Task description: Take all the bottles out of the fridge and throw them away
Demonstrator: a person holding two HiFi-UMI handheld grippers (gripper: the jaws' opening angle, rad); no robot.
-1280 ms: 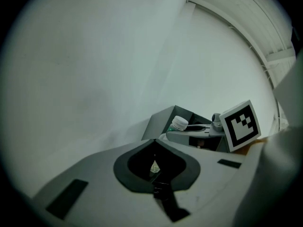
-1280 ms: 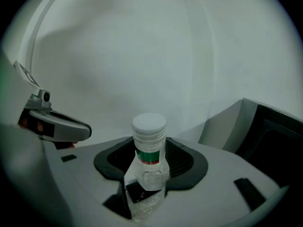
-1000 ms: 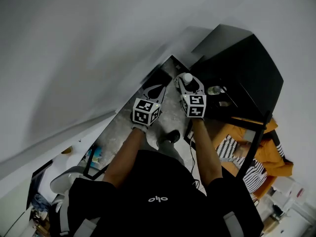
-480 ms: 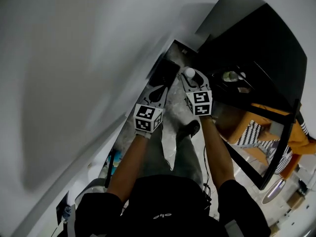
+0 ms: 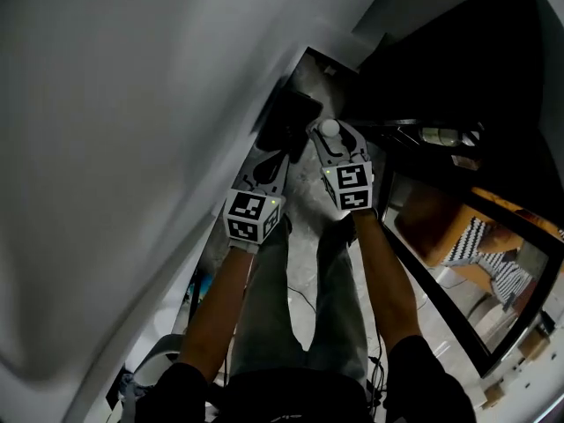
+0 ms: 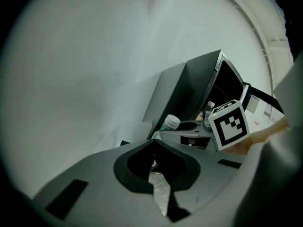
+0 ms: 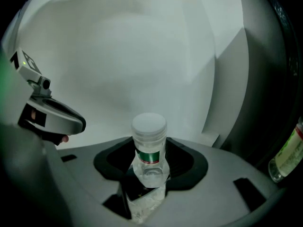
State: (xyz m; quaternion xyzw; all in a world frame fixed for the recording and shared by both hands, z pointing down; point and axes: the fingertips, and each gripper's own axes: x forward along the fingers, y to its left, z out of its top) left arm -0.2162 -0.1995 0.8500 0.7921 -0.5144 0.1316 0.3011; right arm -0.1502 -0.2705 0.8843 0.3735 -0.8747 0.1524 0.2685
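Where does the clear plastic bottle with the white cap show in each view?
Head view: clear plastic bottle upper centre, in the right gripper.
Left gripper view: centre, above the shut jaws.
Right gripper view: lower centre, between the jaws.
Shared landmark: black fridge, right of it everywhere.

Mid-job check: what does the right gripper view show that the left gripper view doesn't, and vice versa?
Only the right gripper view: the neck and shoulder of the clear plastic bottle, clamped between the fingers of the right gripper. Only the left gripper view: the left gripper shut with nothing between its fingers, and the right gripper's marker cube. Both: the held bottle's white cap, a second bottle in the dark fridge, and the white wall.
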